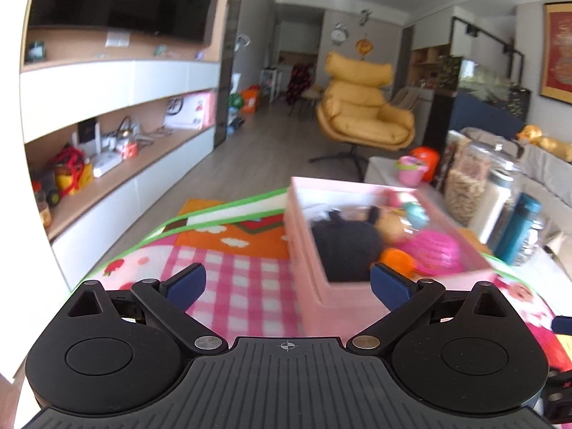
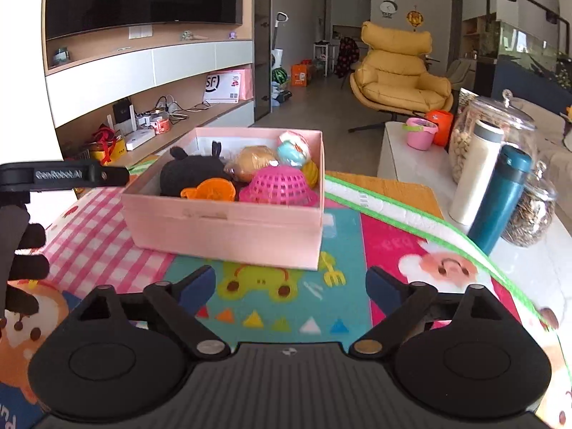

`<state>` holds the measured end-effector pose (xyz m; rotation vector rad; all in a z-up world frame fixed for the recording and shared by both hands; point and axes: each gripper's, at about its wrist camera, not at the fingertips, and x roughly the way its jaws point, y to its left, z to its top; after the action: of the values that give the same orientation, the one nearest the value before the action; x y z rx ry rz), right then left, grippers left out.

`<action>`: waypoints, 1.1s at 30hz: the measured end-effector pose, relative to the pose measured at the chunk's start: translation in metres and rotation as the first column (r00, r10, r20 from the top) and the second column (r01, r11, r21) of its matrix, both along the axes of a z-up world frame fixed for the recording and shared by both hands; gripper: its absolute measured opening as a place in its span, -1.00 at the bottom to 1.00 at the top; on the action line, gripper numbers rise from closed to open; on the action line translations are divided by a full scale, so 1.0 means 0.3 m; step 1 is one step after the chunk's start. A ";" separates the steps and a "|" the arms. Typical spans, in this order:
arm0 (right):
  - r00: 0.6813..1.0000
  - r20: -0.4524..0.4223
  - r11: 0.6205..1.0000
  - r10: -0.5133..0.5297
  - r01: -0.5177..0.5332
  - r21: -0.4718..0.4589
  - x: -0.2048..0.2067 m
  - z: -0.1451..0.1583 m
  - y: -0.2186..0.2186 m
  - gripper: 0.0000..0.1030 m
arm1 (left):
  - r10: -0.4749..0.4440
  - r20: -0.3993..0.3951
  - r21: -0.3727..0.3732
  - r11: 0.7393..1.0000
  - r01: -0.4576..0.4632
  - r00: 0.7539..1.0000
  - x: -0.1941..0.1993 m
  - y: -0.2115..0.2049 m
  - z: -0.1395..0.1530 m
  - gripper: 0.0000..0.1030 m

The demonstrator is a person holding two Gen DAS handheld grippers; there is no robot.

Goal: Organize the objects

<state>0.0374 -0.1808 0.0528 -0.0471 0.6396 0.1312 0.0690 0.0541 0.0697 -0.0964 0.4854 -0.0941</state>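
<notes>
A pink box (image 2: 228,227) stands on a colourful play mat (image 2: 257,304). It holds a black plush toy (image 2: 193,175), an orange plastic piece (image 2: 211,189), a pink mesh basket (image 2: 280,186), a tan round toy (image 2: 254,159) and a pale blue toy (image 2: 291,152). The box also shows in the left wrist view (image 1: 343,296), just ahead and to the right, with the black plush (image 1: 343,250) inside. My left gripper (image 1: 287,282) is open and empty beside the box's near corner. My right gripper (image 2: 289,284) is open and empty, a little short of the box's front wall.
To the right stand a white bottle (image 2: 475,175), a teal bottle (image 2: 500,196), glass jars (image 2: 500,121) and a small pink bucket (image 2: 420,137) on a white surface. The left gripper's body (image 2: 60,175) and a gloved hand (image 2: 21,261) are at the left. A yellow armchair (image 2: 397,71) stands behind.
</notes>
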 end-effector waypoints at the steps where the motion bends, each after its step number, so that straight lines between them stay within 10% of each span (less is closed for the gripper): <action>1: 1.000 -0.008 1.000 -0.010 0.010 0.001 -0.038 -0.016 0.000 1.00 | -0.032 -0.001 0.001 0.999 0.032 0.999 -0.057 -0.017 -0.008 0.97; 12: 0.989 -0.130 0.998 -0.069 0.069 -0.005 -0.102 -0.154 -0.005 1.00 | -0.033 -0.181 0.138 0.989 0.059 0.983 -0.229 -0.164 -0.213 0.97; 33: 0.995 -0.052 0.997 -0.082 0.083 0.001 -0.107 -0.173 -0.004 1.00 | 0.022 -0.192 0.132 0.991 0.004 0.981 -0.226 -0.171 -0.226 0.98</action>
<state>0.0052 -0.1821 0.0009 -0.0140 0.6923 0.0538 0.0011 0.0028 0.0019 0.0227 0.6834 -0.0436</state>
